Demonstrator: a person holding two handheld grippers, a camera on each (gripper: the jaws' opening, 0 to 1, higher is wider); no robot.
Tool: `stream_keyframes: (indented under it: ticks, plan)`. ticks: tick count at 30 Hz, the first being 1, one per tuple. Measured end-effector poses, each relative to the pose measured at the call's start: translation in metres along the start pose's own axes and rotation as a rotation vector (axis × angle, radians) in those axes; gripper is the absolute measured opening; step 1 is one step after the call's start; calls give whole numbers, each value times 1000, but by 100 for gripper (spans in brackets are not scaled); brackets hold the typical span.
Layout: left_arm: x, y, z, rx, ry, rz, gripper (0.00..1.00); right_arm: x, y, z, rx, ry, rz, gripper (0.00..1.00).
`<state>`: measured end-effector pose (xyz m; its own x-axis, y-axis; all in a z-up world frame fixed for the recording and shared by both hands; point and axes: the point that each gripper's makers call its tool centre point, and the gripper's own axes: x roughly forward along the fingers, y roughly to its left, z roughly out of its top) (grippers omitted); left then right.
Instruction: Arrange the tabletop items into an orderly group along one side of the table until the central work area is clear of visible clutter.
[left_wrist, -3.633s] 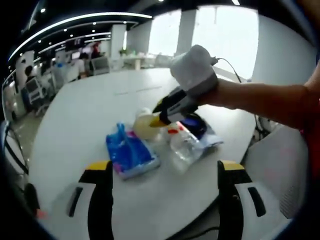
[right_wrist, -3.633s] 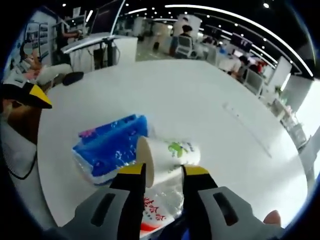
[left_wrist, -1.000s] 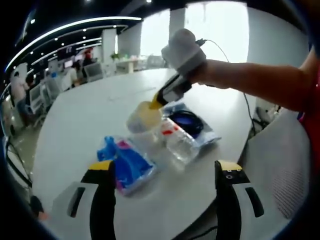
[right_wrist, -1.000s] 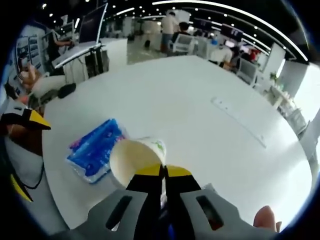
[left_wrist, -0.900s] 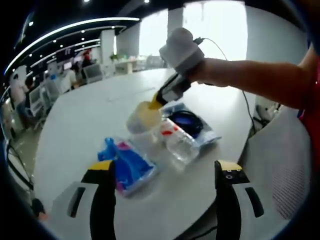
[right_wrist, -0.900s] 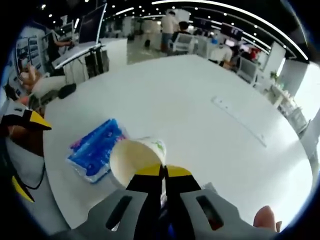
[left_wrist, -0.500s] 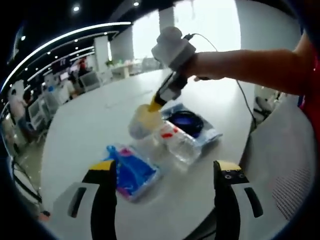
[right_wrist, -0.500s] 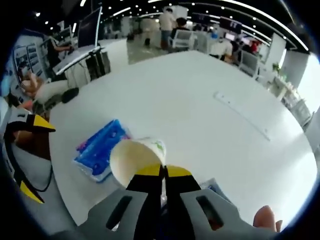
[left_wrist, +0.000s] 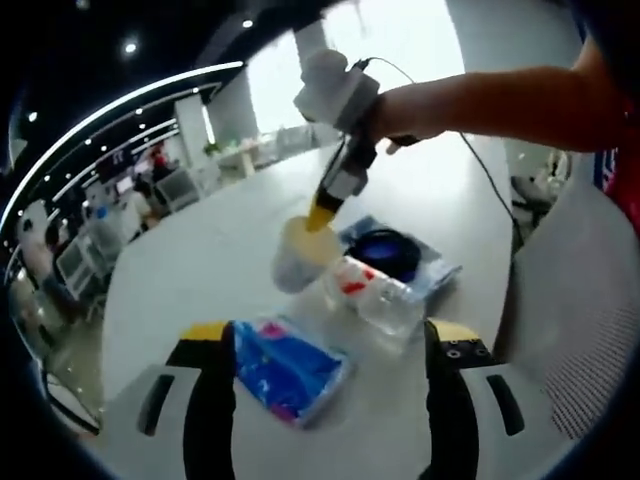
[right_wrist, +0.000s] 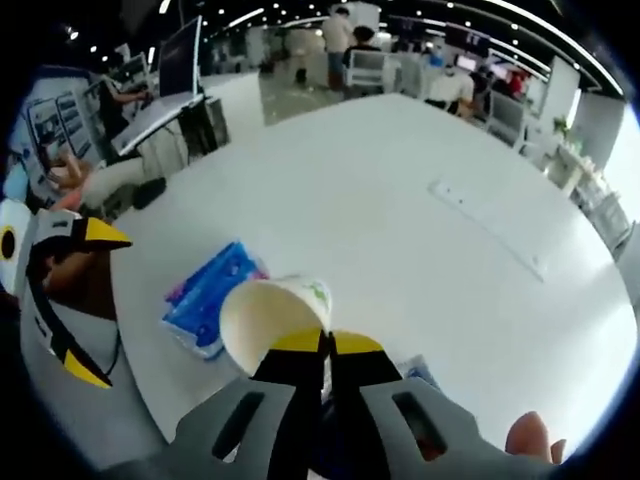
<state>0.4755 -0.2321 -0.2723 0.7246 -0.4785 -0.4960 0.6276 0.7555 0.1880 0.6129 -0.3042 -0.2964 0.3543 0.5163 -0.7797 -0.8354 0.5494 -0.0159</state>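
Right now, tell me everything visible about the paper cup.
The paper cup is white outside with a green print near its base and cream inside, and looks empty. The right tool pinches its rim shut, holding it tilted, mouth toward the camera. In the left gripper view it hangs above the white table, near the blue tissue pack.

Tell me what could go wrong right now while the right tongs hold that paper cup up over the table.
The right tongs pinch the paper cup only by its thin rim, tilted on its side, so it could crumple or slip out. It hangs above the clear bag and the blue tissue pack, so a drop could knock them further into the work area.
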Motion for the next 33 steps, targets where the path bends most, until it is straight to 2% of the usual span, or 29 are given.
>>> stream_keyframes:
  ticks: [10, 13, 17, 22, 33]
  plan:
    - [11, 6, 16, 76, -34, -9, 74, -8, 5, 6, 21, 14, 51, 2]
    - [13, 8, 21, 96, -44, -11, 74, -12, 7, 7, 1, 34, 53, 2]
    - [17, 10, 26, 121, -52, -9, 73, -18, 8, 15, -21, 30, 57, 2]
    - [21, 13, 32, 139, -64, -6, 73, -21, 8, 15, -28, 45, 61, 2]
    - [34, 17, 43, 184, -79, -7, 73, -35, 20, 24, -54, 65, 112, 2]
